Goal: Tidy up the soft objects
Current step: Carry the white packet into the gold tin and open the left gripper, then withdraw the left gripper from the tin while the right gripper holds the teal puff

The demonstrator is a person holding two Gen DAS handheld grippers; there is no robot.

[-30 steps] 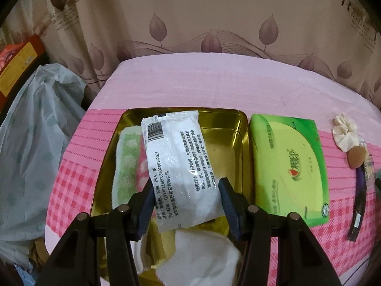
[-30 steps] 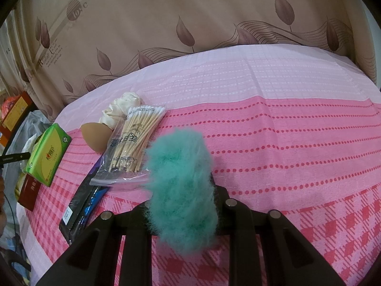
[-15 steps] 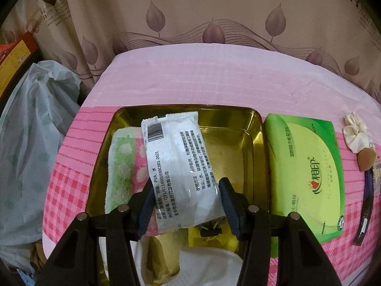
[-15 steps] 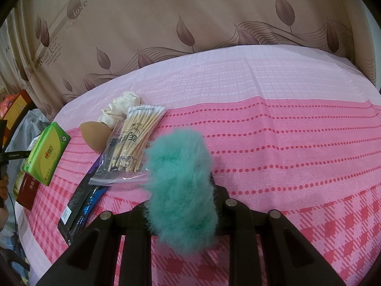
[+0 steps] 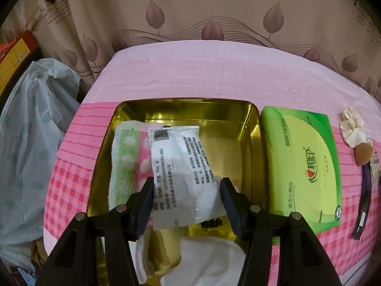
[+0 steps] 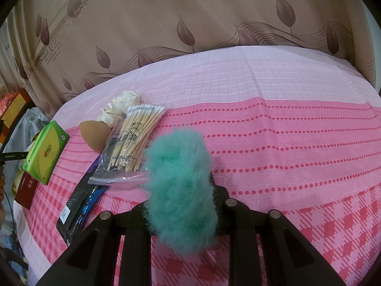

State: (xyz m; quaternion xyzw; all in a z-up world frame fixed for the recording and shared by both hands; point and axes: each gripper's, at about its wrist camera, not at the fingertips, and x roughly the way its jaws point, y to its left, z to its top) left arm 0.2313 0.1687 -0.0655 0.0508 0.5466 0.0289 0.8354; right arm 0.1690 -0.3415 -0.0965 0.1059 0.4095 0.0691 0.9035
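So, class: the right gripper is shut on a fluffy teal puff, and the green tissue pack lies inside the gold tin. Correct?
Not quite. The green tissue pack lies beside the gold tin, outside it, as the left wrist view shows. The rest stands.

Setting: home, likely bedroom or living room. Evidence: work surface covered with pink checked and striped cloth (image 6: 297, 143), household textile type. Beige curtain (image 5: 214, 12) with leaf print and lettering hangs directly behind. Personal-care items on cloth: green tissue pack (image 5: 302, 166), bag of cotton swabs (image 6: 133, 138), makeup sponge (image 6: 94, 134). Gold tin (image 5: 252, 147) holds towel (image 5: 123, 164). Stuffed plastic bag (image 5: 31, 131) beside surface. No industrial or commercial fittings visible.
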